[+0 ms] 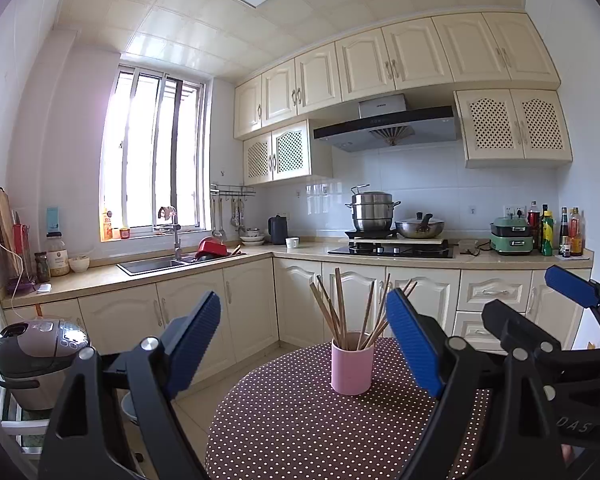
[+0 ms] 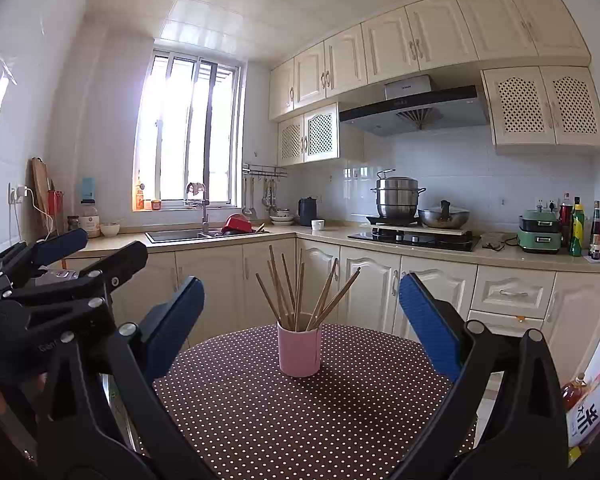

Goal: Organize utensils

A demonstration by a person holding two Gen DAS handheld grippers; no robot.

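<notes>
Cup: one pink cup (image 2: 299, 350) on the dotted table (image 2: 300, 420).
Chopsticks: about ten chopsticks (image 2: 300, 288), upright in it.
Grippers: left gripper (image 1: 304, 344) and right gripper (image 2: 300, 320), both wide apart, empty, cup ahead.

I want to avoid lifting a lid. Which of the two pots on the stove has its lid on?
The low wide wok, right of the tall steel steamer pot, wears a lid with a dark knob. The stacked steamer's lid cannot be made out.

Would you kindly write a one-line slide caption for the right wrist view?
Open right tool facing a pink cup of wooden chopsticks on a polka-dot table.
</notes>
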